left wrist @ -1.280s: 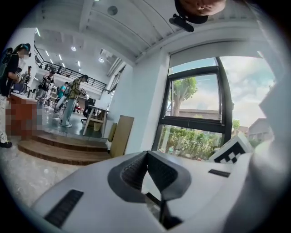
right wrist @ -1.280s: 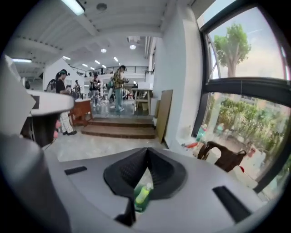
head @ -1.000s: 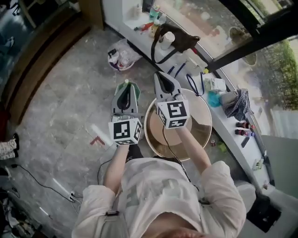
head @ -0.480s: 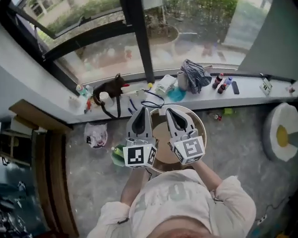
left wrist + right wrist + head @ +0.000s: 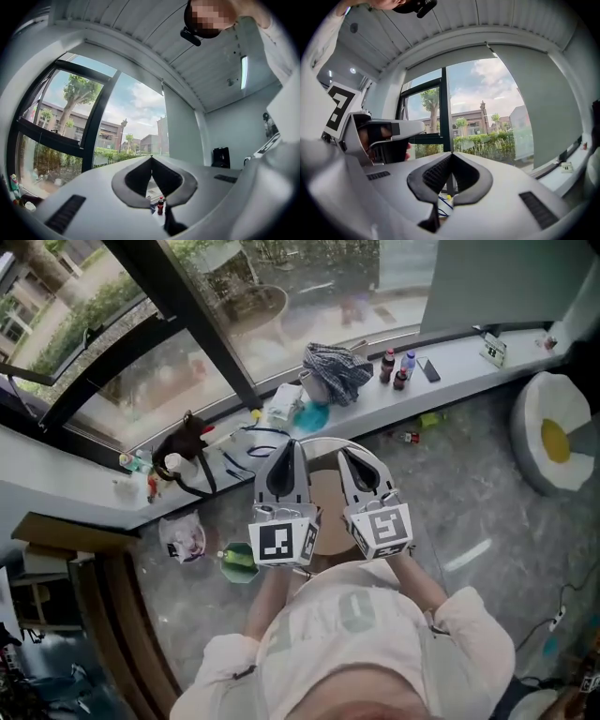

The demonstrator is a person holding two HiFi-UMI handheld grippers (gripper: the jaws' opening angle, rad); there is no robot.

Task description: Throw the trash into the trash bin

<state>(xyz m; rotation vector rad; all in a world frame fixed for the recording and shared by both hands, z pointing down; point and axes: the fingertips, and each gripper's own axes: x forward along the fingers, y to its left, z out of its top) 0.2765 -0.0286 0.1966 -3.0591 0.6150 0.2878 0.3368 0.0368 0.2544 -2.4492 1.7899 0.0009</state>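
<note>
The left tool (image 5: 286, 451) and the right tool (image 5: 352, 460), both clenched on nothing, are held side by side above the round table (image 5: 328, 507), while the bag-lined trash bin (image 5: 183, 538) stands on the floor left of that table.

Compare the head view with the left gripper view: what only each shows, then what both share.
Only the head view: the round table, a white plastic bag and an egg-shaped cushion on the floor, a checked cloth on the windowsill.
Only the left gripper view: the ceiling strip light, a tree and buildings outside.
Both: the left gripper, jaws together and empty, the dark window frame, a red-capped bottle on the windowsill.
</note>
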